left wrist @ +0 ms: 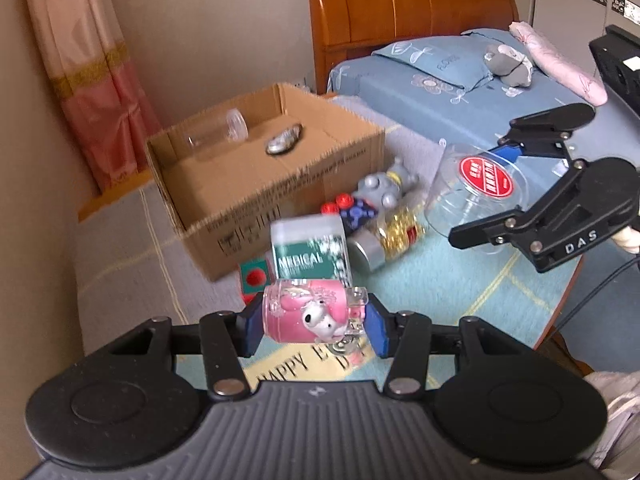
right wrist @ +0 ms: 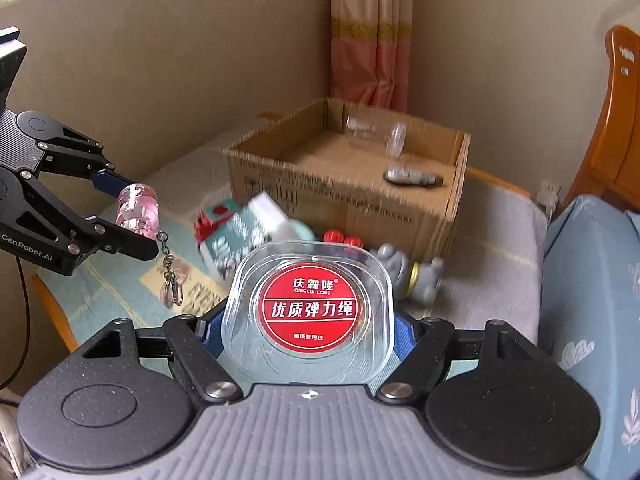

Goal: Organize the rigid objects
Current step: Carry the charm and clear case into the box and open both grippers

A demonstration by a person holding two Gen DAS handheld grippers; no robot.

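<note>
While the left gripper [left wrist: 314,326] clamps a pink keychain charm [left wrist: 306,314] between its blue pads, chain dangling, the right gripper [right wrist: 308,336] grips a clear plastic box with a red round label [right wrist: 308,306] across its sides. Both are held above the blue mat [left wrist: 460,292]. At twelve o'clock from each sits the open cardboard box [left wrist: 280,184], holding a clear jar [left wrist: 218,132] and a silvery object [left wrist: 282,142]. Between lie a green medical box [left wrist: 310,254] and grey elephant toy [left wrist: 384,186].

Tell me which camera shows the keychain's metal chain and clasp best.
The right wrist view: the pink keychain is seen side-on in the left gripper, with its chain and clasp dangling clear. In the left wrist view the keychain fills the jaws, and the chain is blurred beneath it.
</note>
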